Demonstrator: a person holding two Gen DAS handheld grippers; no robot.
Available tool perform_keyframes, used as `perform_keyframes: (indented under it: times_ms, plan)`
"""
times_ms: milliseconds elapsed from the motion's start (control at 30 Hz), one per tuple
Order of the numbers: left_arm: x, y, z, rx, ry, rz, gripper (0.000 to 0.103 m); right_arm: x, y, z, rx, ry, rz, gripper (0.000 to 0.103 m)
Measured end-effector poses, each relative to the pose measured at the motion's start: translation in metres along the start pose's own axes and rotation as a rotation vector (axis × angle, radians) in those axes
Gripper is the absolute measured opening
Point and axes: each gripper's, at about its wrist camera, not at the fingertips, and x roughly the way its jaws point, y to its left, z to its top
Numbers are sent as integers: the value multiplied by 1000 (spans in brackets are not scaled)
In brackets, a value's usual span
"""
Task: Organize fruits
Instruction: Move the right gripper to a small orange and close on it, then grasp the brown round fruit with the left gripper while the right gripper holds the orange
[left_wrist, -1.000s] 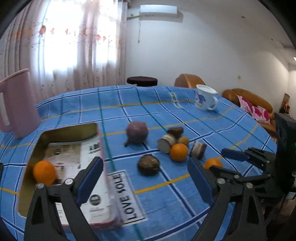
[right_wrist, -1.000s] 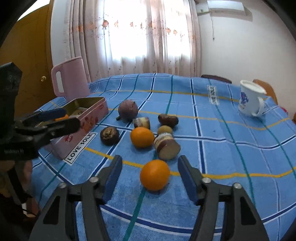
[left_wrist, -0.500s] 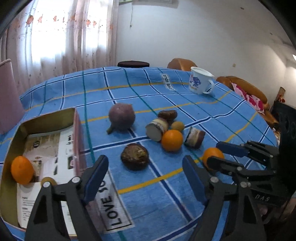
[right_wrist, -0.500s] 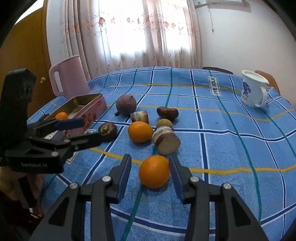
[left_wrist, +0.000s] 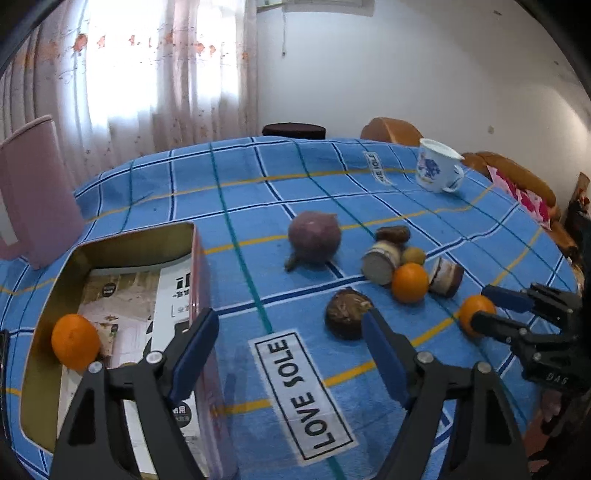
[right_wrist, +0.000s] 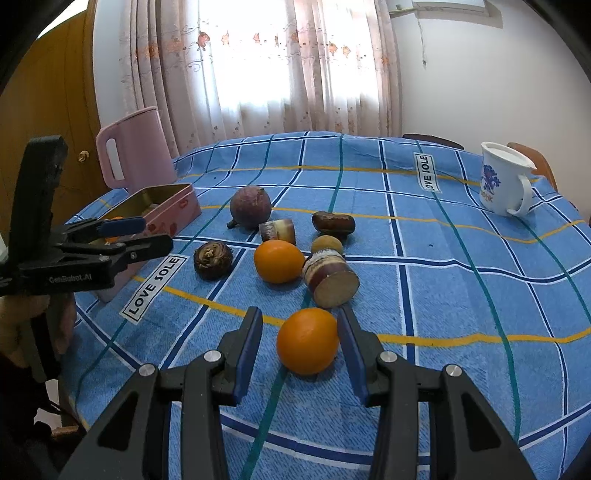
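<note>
Right gripper (right_wrist: 300, 345) sits low over the blue checked cloth (right_wrist: 461, 295) with an orange (right_wrist: 307, 340) between its blue pads. Its jaws have just been closing: the right pad looks to be against the fruit's side, while a sliver of cloth shows between the left pad and the fruit, so the grip is not yet firm on both sides.

Left gripper (left_wrist: 290, 349) hangs beside the tin (left_wrist: 133, 243), jaws fairly wide and just narrowed, nothing between them but the cloth and a "LOVE SOLE" label (left_wrist: 303, 395). Its left finger overlaps the tin's near wall.

Taking the tin as the landmark: inside it, near its left wall, lies a second orange (left_wrist: 75, 341) on printed paper. Behind the tin stands a pink jug (right_wrist: 135, 147). Right of the tin, closest to it, is a dark brown wrinkled fruit (right_wrist: 213, 256); beyond that a purple round fruit (right_wrist: 250, 206), a third orange (right_wrist: 279, 260), two cut cane pieces (right_wrist: 330, 275), a small tan fruit (right_wrist: 327, 244) and a brown date-like one (right_wrist: 333, 222). Farthest from the tin, at the cloth's far right edge, stands a white mug (right_wrist: 504, 179).
</note>
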Motion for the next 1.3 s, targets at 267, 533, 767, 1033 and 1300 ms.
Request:
perform_keyframes:
  times_ms: [267,533,767,1033,1300]
  plan:
    - [2,-37,4,47,5,-104,83,2,-2,-2,-2,24,-33,36]
    - [34,-47,7,41,111,-113,56,-5,-1,-4,-5,-16,-1,35]
    - [45,-39,13,16,137,-97,54,-7,5,-6,-31,-26,4,35]
    - [50,-37,13,6,155,-131,41,-9,7,-7,-41,-40,-2,35]
    - [30,-37,11,-4,79,-164,41,-17,14,-5,-59,-82,18,35]
